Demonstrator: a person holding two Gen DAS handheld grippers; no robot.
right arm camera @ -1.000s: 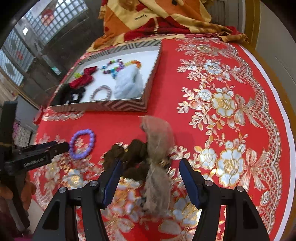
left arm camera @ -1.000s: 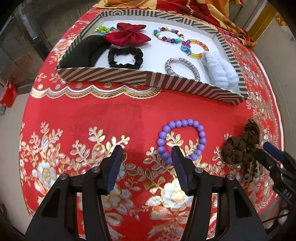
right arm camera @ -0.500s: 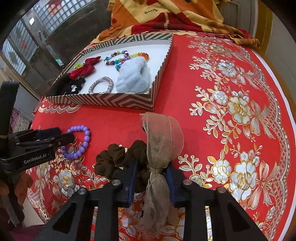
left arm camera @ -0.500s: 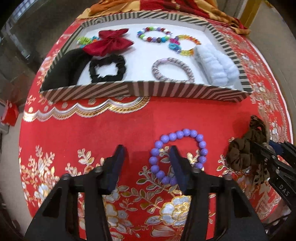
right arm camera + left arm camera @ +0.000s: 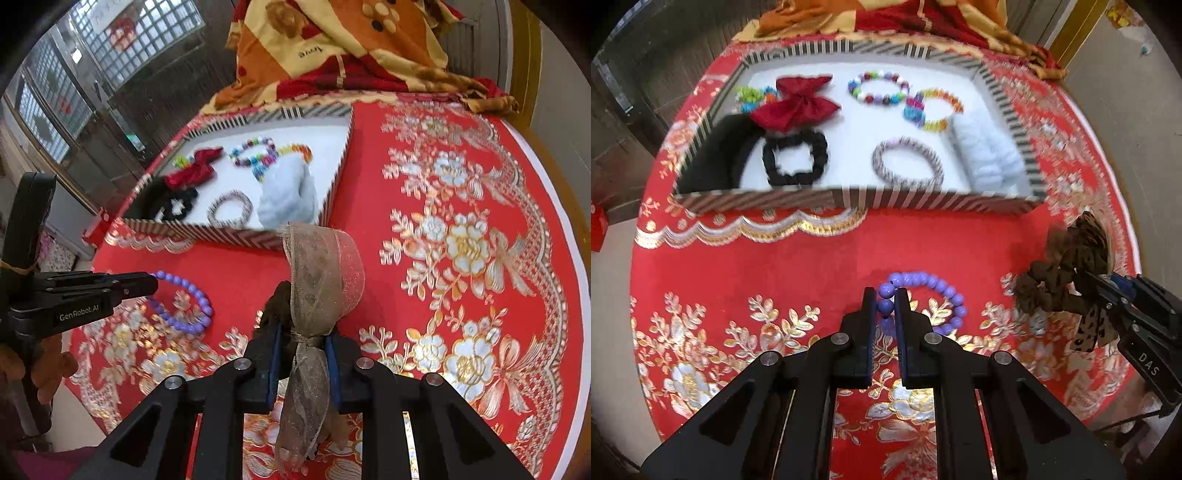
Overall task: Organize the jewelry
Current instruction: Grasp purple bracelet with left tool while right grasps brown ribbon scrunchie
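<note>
A purple bead bracelet [image 5: 938, 291] lies on the red tablecloth, and my left gripper [image 5: 885, 302] is shut on its near-left beads. It also shows in the right wrist view [image 5: 192, 302]. My right gripper [image 5: 301, 338] is shut on a brown scrunchie with a sheer ribbon bow [image 5: 321, 273]; the scrunchie also shows in the left wrist view [image 5: 1067, 269]. The striped tray [image 5: 923, 201] stands beyond, holding a red bow [image 5: 796, 105], a black scrunchie [image 5: 794, 157], bead bracelets and a white fluffy piece [image 5: 988, 155].
The round table carries a red and gold floral cloth [image 5: 461, 240]. An orange patterned blanket [image 5: 332, 44] is heaped behind the tray. The table edge runs close on the right [image 5: 569, 229] and near side.
My left gripper moved forward and shut on the purple bracelet. My right gripper shut on the brown scrunchie and raised it a little.
</note>
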